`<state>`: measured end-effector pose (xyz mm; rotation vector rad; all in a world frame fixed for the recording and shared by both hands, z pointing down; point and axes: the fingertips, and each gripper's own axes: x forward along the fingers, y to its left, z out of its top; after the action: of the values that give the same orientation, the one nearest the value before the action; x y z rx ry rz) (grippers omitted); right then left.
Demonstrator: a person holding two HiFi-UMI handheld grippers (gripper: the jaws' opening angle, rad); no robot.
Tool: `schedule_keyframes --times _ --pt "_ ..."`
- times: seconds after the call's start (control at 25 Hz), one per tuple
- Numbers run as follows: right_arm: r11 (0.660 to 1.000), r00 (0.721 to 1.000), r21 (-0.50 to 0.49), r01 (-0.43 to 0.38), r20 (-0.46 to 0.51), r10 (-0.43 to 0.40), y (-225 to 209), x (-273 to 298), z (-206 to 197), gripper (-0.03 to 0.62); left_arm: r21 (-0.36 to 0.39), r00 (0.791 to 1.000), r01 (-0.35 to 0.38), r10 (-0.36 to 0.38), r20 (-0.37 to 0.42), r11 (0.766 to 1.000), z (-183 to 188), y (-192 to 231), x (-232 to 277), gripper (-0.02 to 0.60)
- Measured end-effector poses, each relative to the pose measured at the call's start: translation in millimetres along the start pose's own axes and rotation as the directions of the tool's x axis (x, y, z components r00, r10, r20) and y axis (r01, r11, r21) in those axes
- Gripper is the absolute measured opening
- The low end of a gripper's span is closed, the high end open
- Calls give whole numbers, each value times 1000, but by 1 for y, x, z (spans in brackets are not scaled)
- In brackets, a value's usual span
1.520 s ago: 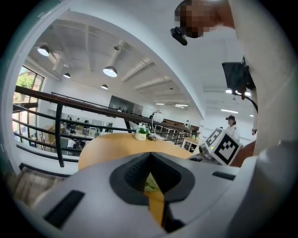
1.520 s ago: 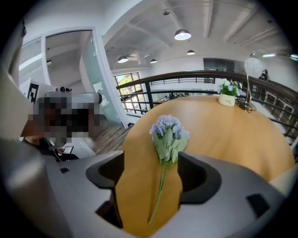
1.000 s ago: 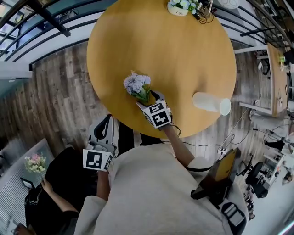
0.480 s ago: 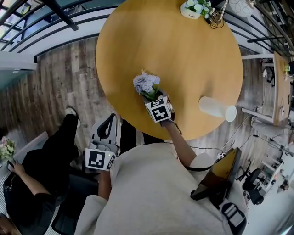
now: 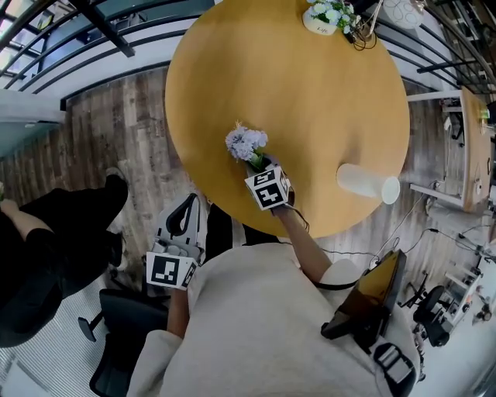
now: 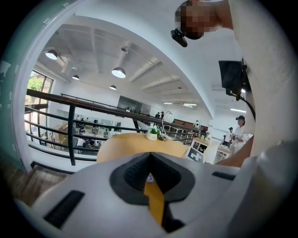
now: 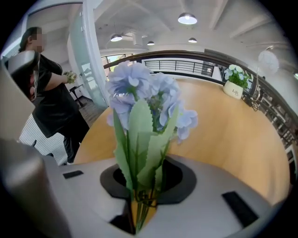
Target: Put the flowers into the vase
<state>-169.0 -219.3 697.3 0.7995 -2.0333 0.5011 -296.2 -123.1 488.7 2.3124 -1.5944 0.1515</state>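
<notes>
A bunch of pale blue flowers (image 5: 246, 144) with green leaves stands up from my right gripper (image 5: 260, 164) over the near part of the round wooden table (image 5: 310, 93). In the right gripper view the stems (image 7: 139, 200) sit pinched between the closing jaws of the right gripper (image 7: 139, 195), and the blooms (image 7: 144, 102) fill the middle. The white vase (image 5: 366, 181) lies on its side near the table's right edge, apart from the flowers. My left gripper (image 5: 184, 221) hangs off the table by my body. The left gripper (image 6: 150, 160) is shut and holds nothing.
A small white pot of flowers (image 5: 325, 15) stands at the table's far edge beside some cables. A person in black (image 5: 46, 248) is on the floor to the left, near a chair (image 5: 116, 341). A railing (image 5: 93, 46) runs behind the table.
The right gripper with the bunch has sunk slightly towards the table. The person in black has moved along the floor at the left. The left gripper has kept still.
</notes>
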Motion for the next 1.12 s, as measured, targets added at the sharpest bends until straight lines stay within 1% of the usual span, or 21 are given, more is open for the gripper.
schedule_keyframes --times 0.16,0.28,0.4,0.48,0.52,0.6,0.64,0.72,0.76,0.88,1.0,1.04,1.08,1.12 --pt "1000 995 21 19 97 -21 -4 -15 20 83 15 999 32 -32 5 999 4 -2 0 8" --pt "998 979 56 36 200 -47 -10 -37 37 81 37 997 81 -82 13 996 11 -8 5 8" --pt "993 944 101 58 319 -88 -16 -71 55 82 75 986 160 -162 24 984 22 -18 16 8" --pt "988 907 133 74 404 -122 -22 -100 65 82 104 973 226 -230 26 969 30 -27 26 8" --pt "986 881 150 80 451 -140 -26 -117 71 82 118 964 261 -266 24 958 33 -32 32 8" --pt "976 824 193 99 534 -189 -36 -153 78 82 145 938 339 -345 15 929 40 -46 48 6" --pt "969 793 219 115 567 -222 -41 -172 79 82 157 921 384 -390 8 910 43 -54 57 6" --pt "951 733 269 150 616 -290 -46 -212 78 83 179 879 471 -478 -8 864 51 -73 68 8" --pt "943 708 289 163 632 -316 -44 -232 74 83 188 859 505 -512 -16 842 55 -84 67 8" --pt "917 652 343 204 651 -388 -38 -288 55 83 209 808 581 -587 -39 786 65 -123 57 6" --pt "864 593 431 261 634 -496 -52 -321 20 83 227 736 668 -674 -62 708 62 -166 66 8" --pt "847 577 457 272 627 -524 -59 -328 8 83 230 715 690 -695 -69 687 58 -178 71 8" --pt "834 564 477 277 622 -543 -65 -334 -2 83 232 701 704 -709 -76 671 55 -189 74 6" --pt "825 553 492 276 621 -555 -72 -340 -9 83 234 693 712 -716 -84 662 53 -200 77 8"
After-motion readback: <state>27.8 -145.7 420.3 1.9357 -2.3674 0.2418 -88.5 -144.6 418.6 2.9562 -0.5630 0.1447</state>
